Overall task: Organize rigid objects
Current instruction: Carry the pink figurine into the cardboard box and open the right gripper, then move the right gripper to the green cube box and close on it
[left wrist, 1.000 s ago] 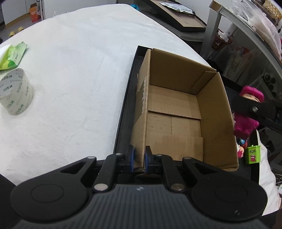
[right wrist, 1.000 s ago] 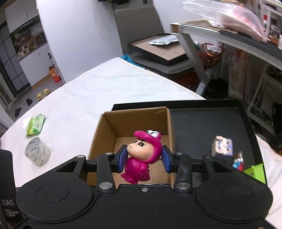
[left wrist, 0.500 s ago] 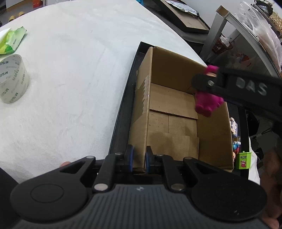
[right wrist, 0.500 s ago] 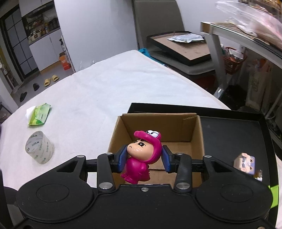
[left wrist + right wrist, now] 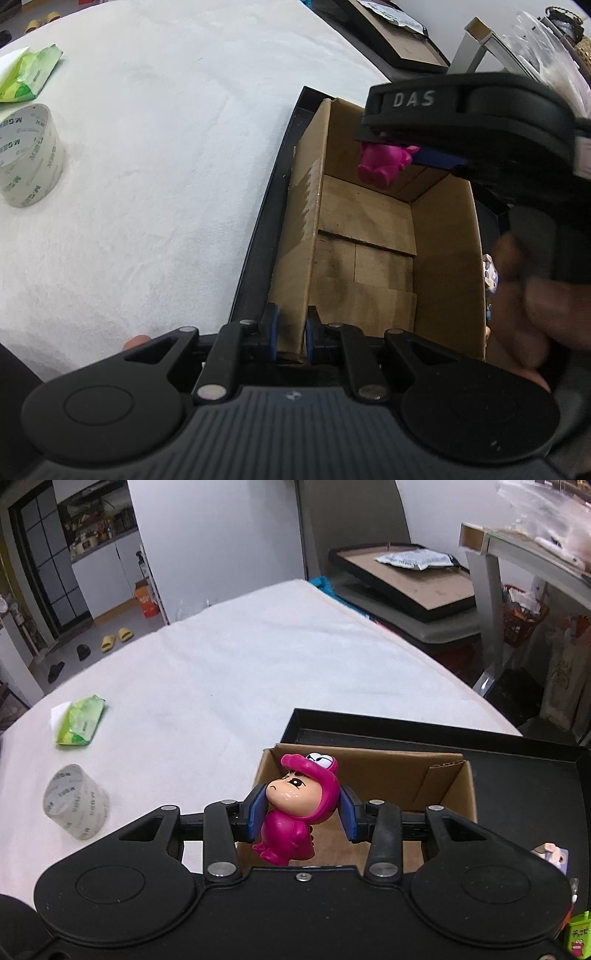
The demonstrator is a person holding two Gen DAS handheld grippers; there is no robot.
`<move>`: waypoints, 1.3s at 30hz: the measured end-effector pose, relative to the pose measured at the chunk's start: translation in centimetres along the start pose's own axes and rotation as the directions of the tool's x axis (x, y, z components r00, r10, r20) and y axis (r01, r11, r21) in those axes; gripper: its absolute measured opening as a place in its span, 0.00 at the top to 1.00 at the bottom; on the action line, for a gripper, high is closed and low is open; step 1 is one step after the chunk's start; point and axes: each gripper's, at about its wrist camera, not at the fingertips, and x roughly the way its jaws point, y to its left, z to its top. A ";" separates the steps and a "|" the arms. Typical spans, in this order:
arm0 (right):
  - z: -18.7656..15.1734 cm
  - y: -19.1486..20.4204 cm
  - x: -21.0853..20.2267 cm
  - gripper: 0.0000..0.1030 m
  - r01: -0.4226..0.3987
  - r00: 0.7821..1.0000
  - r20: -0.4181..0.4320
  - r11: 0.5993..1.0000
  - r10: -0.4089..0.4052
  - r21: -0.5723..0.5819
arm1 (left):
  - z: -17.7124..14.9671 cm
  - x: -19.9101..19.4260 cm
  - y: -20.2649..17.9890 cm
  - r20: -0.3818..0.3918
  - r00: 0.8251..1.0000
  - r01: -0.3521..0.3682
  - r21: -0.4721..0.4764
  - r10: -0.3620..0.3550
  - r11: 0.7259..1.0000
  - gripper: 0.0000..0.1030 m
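Observation:
An open cardboard box stands in a black tray, with nothing on its floor. My left gripper is shut on the box's near left wall. A pink toy figure in a dinosaur suit hangs upright between the blue pads of my right gripper, which is shut on it. In the left wrist view the pink toy figure hangs above the far end of the box, under the right gripper's black body. In the right wrist view the cardboard box lies right beneath and beyond the figure.
A roll of clear tape and a green packet lie on the white tablecloth to the left. Small toys, one a green block, sit in the black tray right of the box. A hand holds the right gripper.
My right gripper has carried the pink figure from beside the box's right wall leftwards, over the box's far end. My left gripper has kept its hold on the box wall.

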 end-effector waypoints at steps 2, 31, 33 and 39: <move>0.1 -0.4 0.7 0.60 -0.007 1.000 -0.021 1.000 0.008 0.023 | 0.2 0.0 0.0 0.000 1.000 -0.005 -0.001 0.005 1.000 0.87; -4.6 -12.1 -9.7 0.30 0.056 0.998 -0.011 0.990 -0.055 0.129 | 0.0 -0.4 -4.2 0.010 0.979 -0.202 0.124 0.203 0.971 0.78; -5.2 -13.3 -10.1 0.24 0.082 0.997 -0.003 0.985 -0.083 0.151 | -0.1 -0.3 -4.4 0.008 0.977 -0.213 0.127 0.213 0.969 0.73; -7.1 -16.5 -10.0 0.24 0.142 0.990 -0.035 0.970 -0.137 0.198 | -0.4 -0.4 -5.3 0.027 0.968 -0.251 0.149 0.250 0.956 0.57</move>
